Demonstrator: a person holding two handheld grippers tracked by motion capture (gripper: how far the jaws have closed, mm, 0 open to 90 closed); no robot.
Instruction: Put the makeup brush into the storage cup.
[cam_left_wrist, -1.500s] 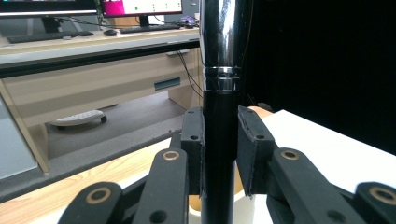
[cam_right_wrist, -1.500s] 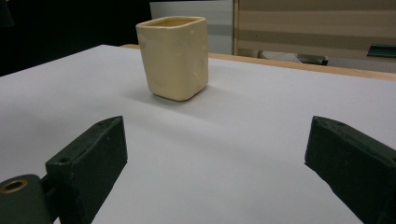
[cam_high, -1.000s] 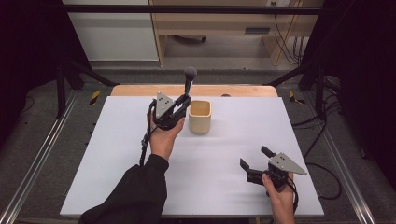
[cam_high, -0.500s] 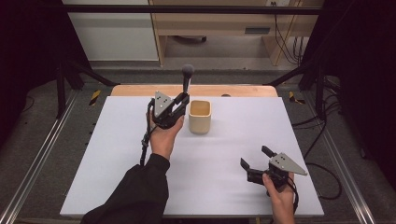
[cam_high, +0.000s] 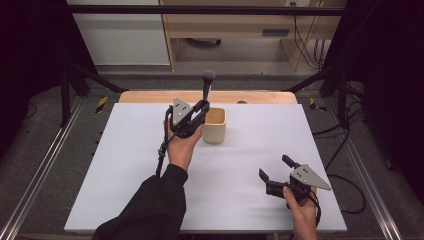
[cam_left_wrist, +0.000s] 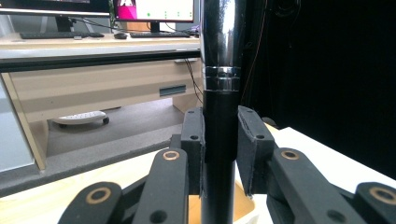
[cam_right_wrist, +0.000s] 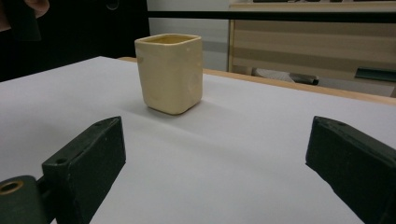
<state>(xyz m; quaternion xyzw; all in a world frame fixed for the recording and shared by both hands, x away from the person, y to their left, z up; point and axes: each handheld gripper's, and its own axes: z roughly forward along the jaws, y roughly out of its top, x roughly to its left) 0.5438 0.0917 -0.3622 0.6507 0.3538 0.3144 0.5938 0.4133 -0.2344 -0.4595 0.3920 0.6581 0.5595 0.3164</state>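
Brush (cam_high: 207, 86) upright, handle clamped in left tool (cam_high: 200, 112), bristle end up, hovering just beside and above cup (cam_high: 215, 126) on tabletop (cam_high: 150, 165); cup lies to tool's right; right tool (cam_high: 274, 172) wide open, empty, well apart.

The left gripper (cam_high: 200, 111) is black, with a grey three-cornered plate on top and a black cable trailing down along the forearm. That arm wears a black long sleeve (cam_high: 150, 210). Seen close, its jaws are matte black blocks with small screw holes, on black links with brass-ringed pivots. The right gripper (cam_high: 274, 168) is likewise black with a grey plate dotted with small holes; its cable loops at the wrist.
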